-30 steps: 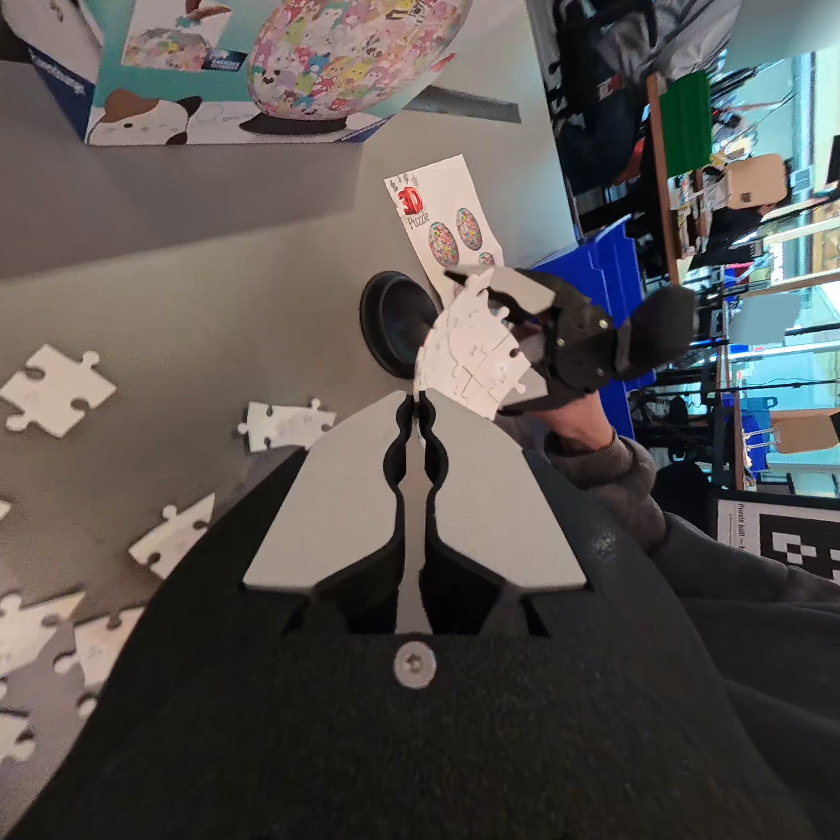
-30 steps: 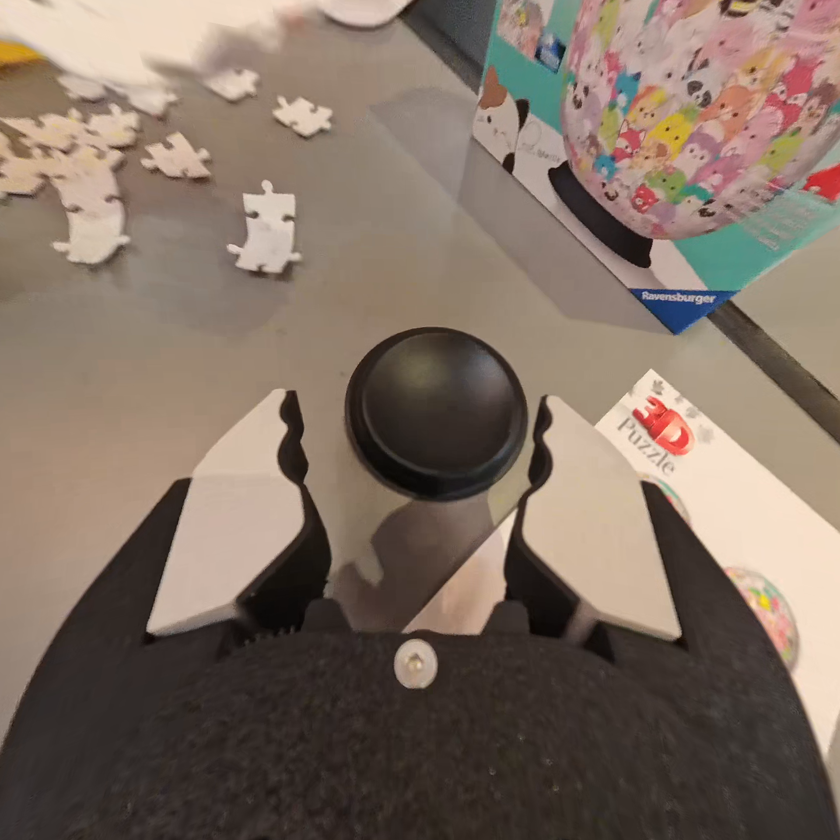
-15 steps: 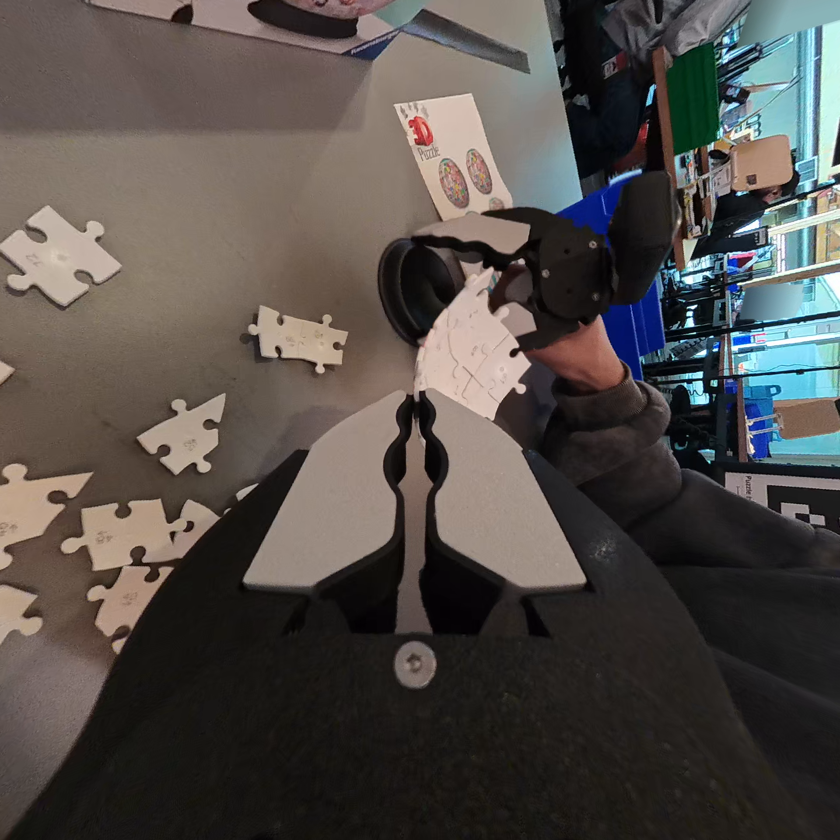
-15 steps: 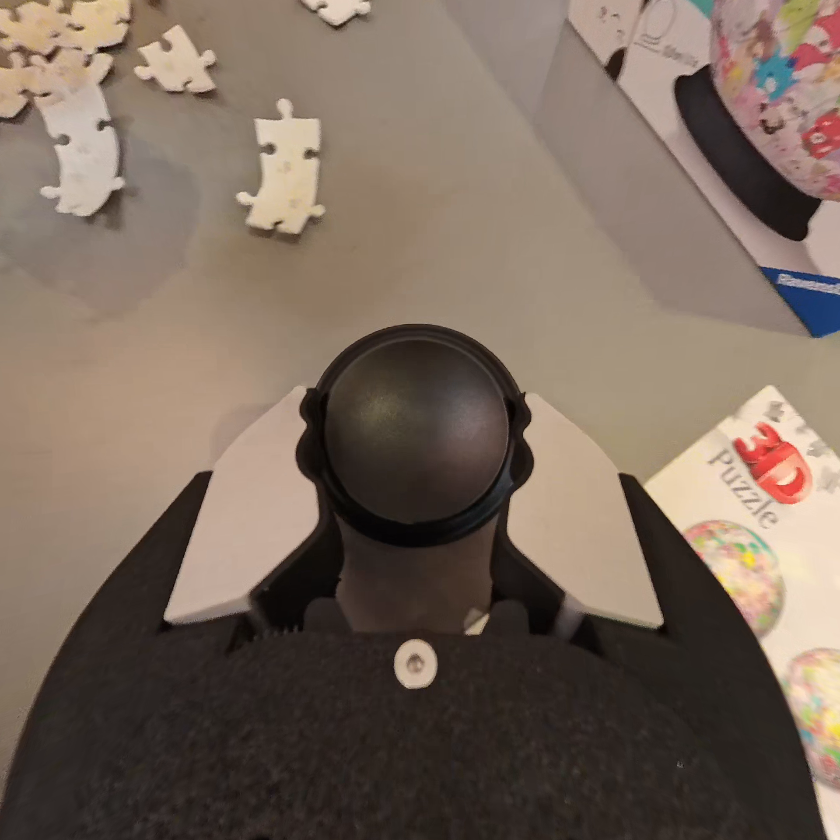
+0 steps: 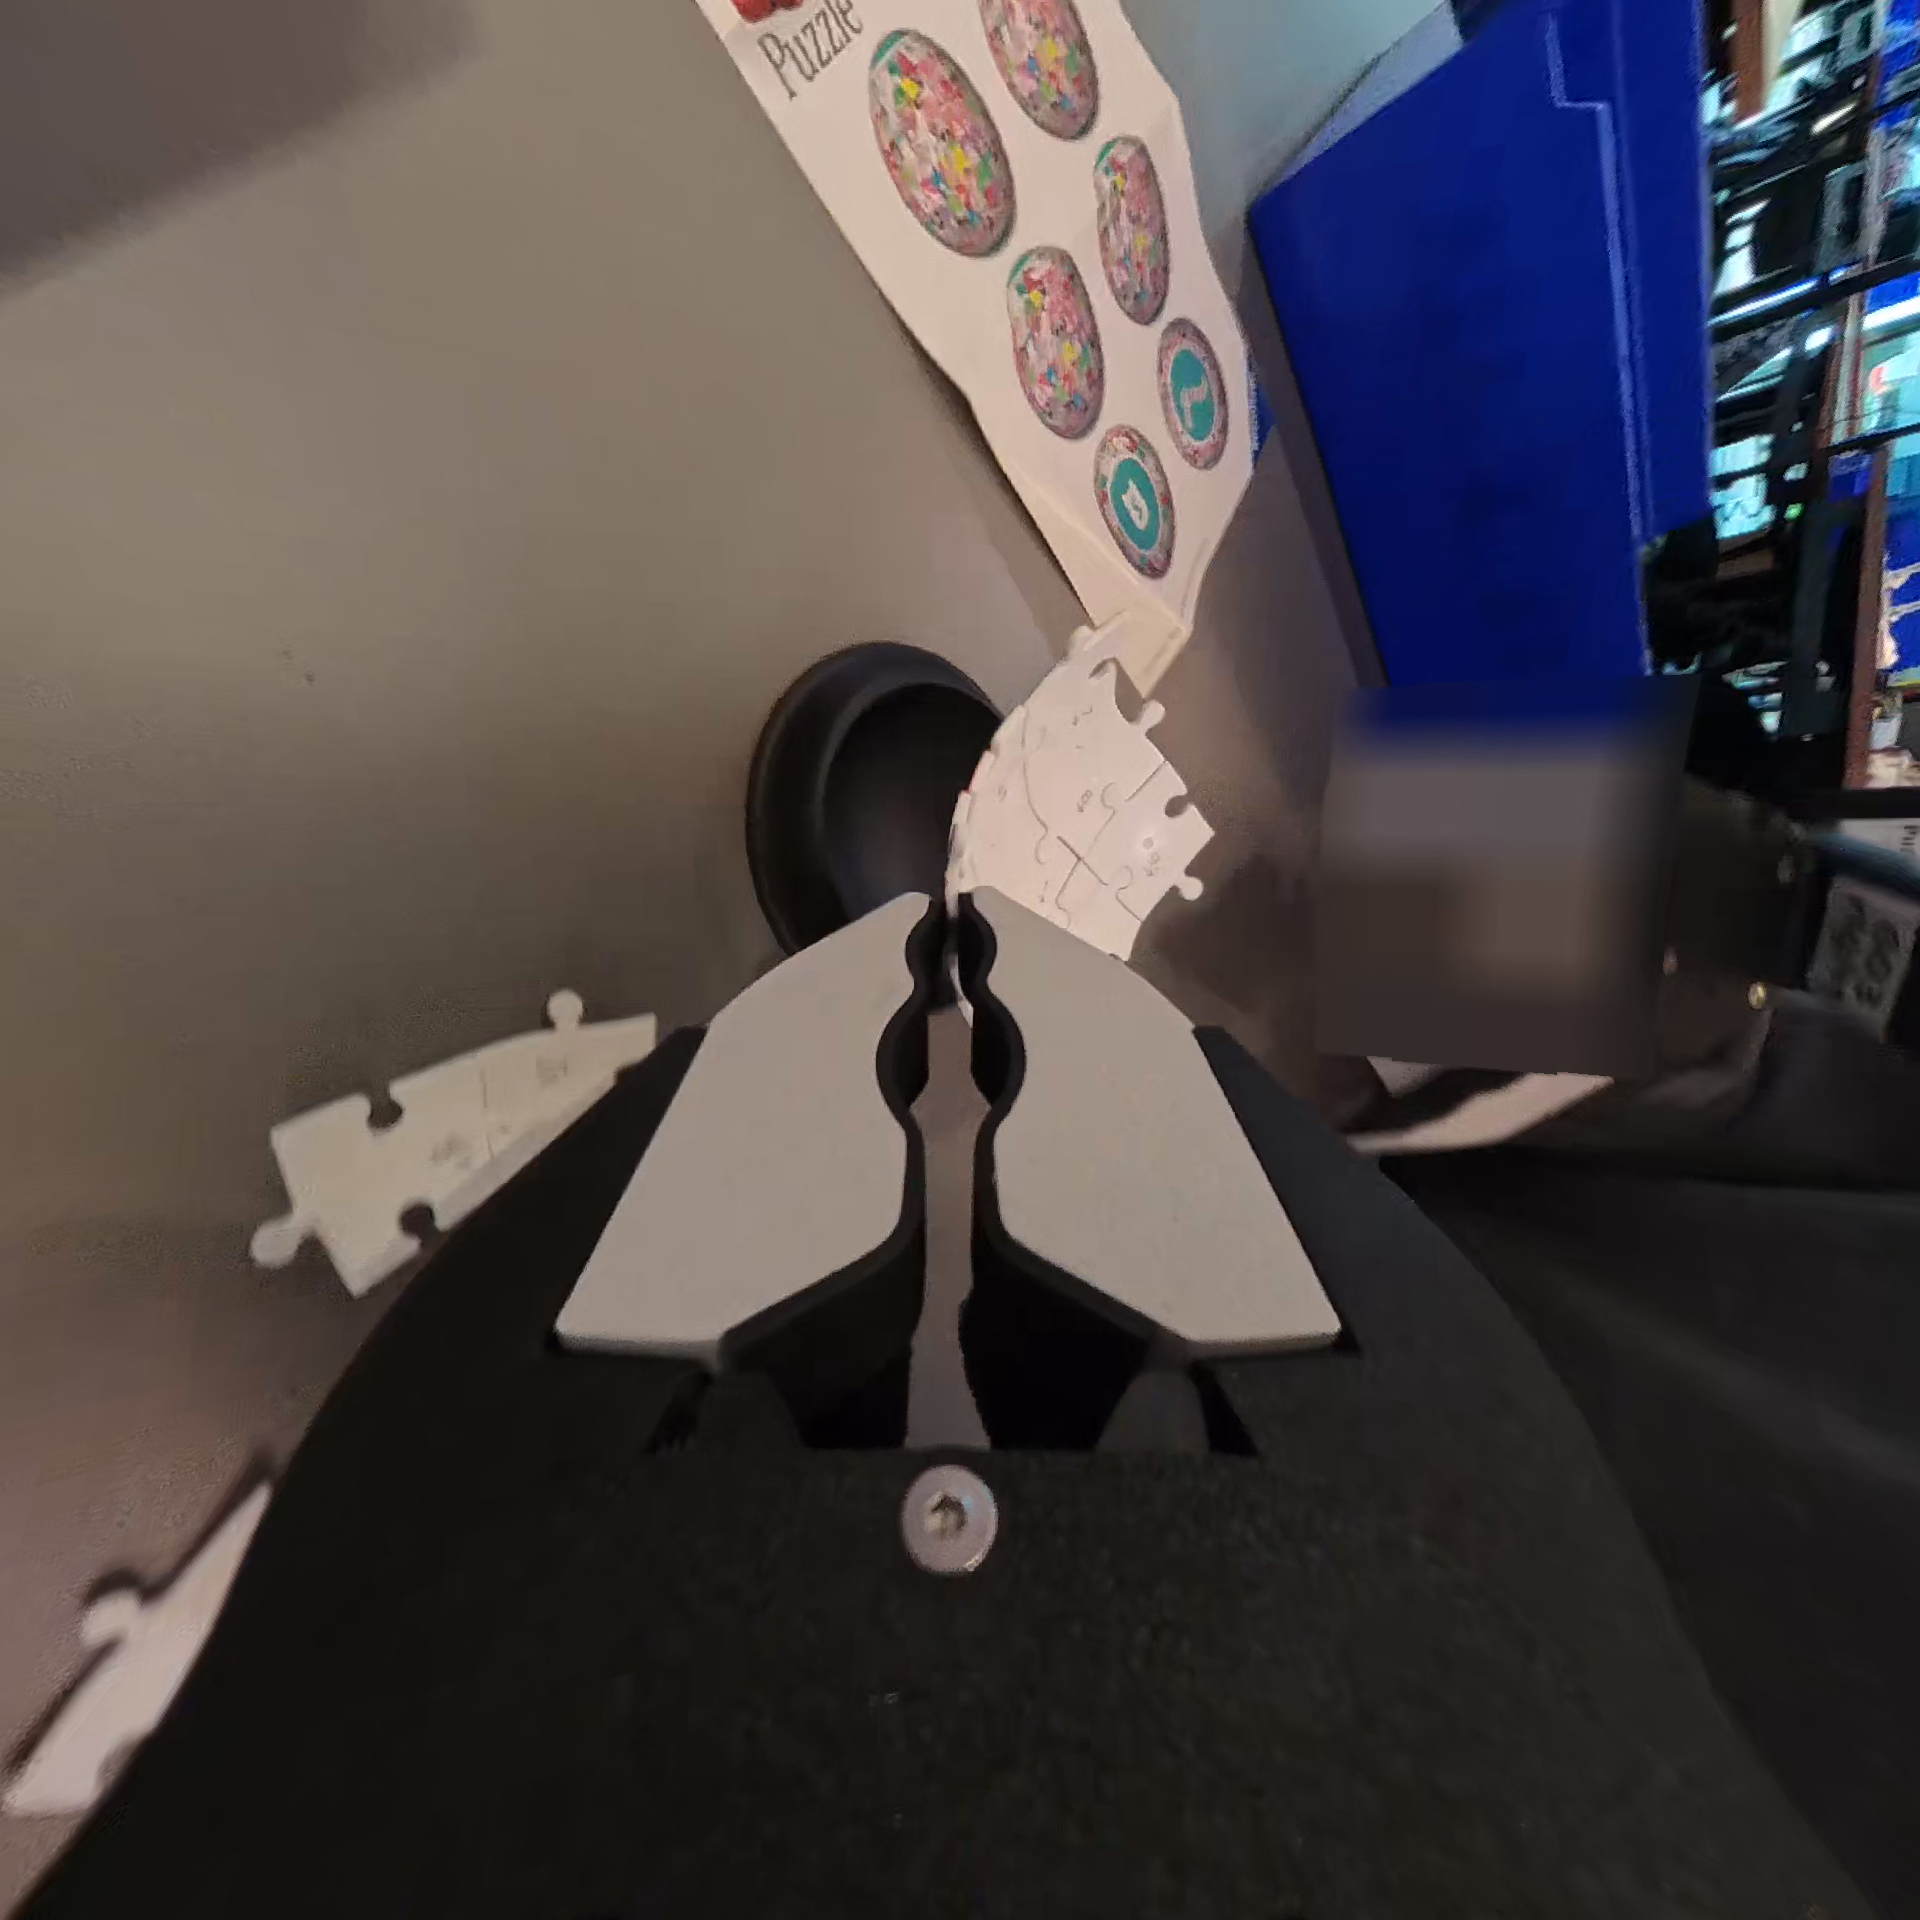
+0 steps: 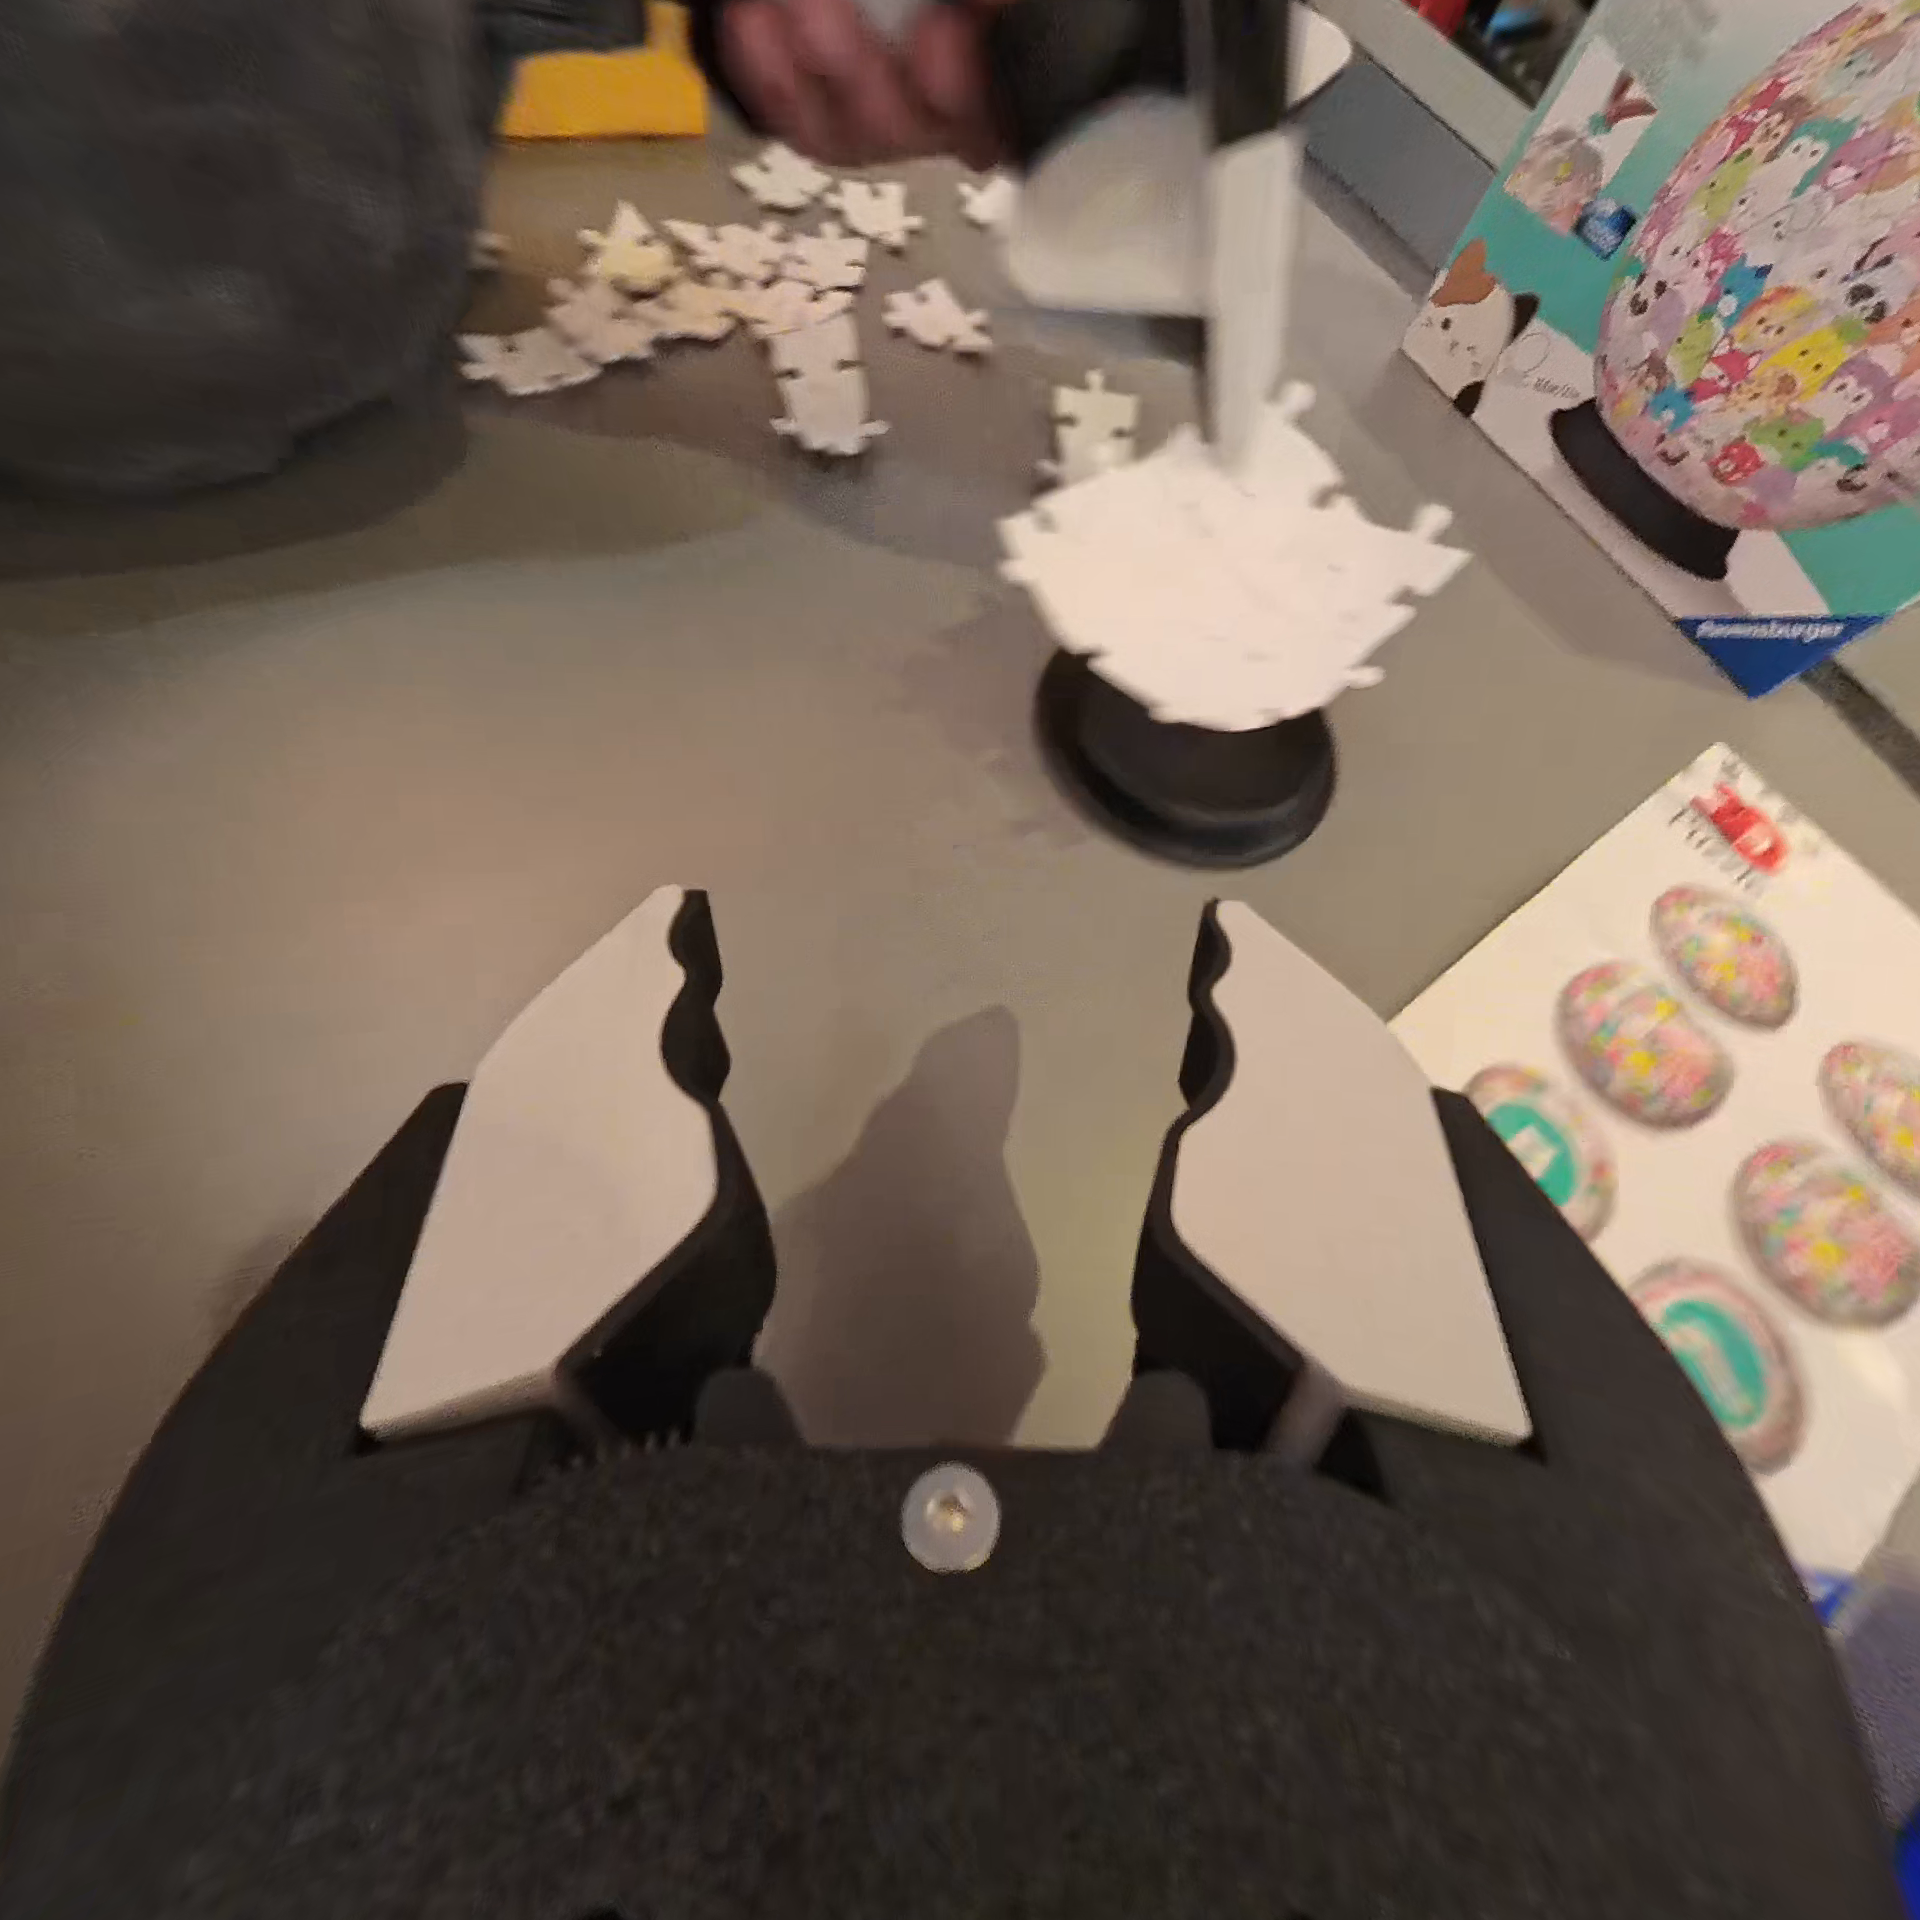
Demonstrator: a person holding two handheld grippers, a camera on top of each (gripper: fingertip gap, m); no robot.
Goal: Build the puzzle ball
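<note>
A: Where is the puzzle section?

B: The left claw, its tips pinched on the section's edge, holds the white puzzle section on the one black stand.

A: And the right claw?

B: Wide open, empty, near. The stand lies far and slightly right of it, so the left is nearer. Loose pieces lie far left, too blurred to count; one box far right, one leaflet near right.

puzzle cap on stand | leaflet right | loose pieces behind
</note>
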